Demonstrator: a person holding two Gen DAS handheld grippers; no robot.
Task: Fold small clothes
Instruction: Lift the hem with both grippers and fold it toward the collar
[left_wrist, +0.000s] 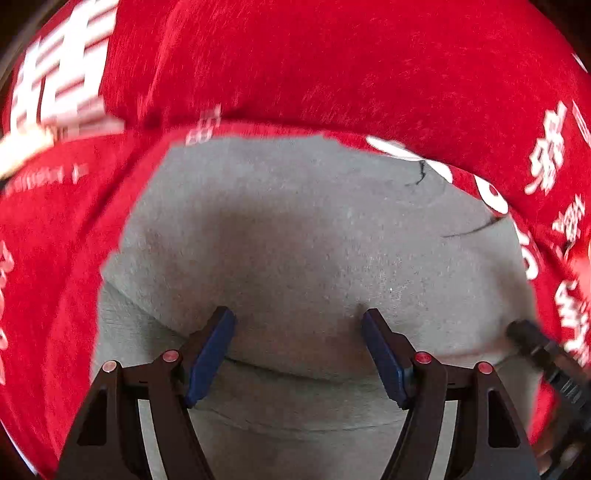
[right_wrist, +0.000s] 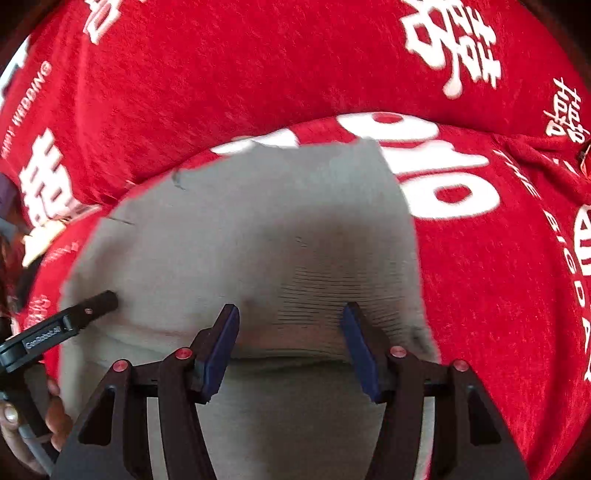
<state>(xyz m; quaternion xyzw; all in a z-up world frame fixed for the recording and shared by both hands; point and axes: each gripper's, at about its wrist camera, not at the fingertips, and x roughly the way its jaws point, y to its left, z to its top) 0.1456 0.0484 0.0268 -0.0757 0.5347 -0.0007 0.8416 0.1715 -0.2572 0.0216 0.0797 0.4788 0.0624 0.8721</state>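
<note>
Lying flat on the red printed cloth (left_wrist: 332, 66), the small grey knit garment (left_wrist: 295, 229) looks soft, light and limp, best pinched at its 12 o'clock edge corners, while left gripper (left_wrist: 298, 321) and right gripper (right_wrist: 290, 317) stand apart, empty, above it.

Garment: grey cloth (left_wrist: 295, 240) lying flat, one fold edge running left to right near the fingertips.
Surface: red cloth (left_wrist: 332, 66) printed with white characters, showing far, left and right of the grey piece.
Left gripper (left_wrist: 298, 317): pointing down at the grey cloth, jaws apart, blue pads (left_wrist: 210, 354) facing each other, nothing pinched between them.
Right gripper (left_wrist: 517, 328): a dark, blurred finger tip entering at the near right, over the grey cloth's right edge.
</note>
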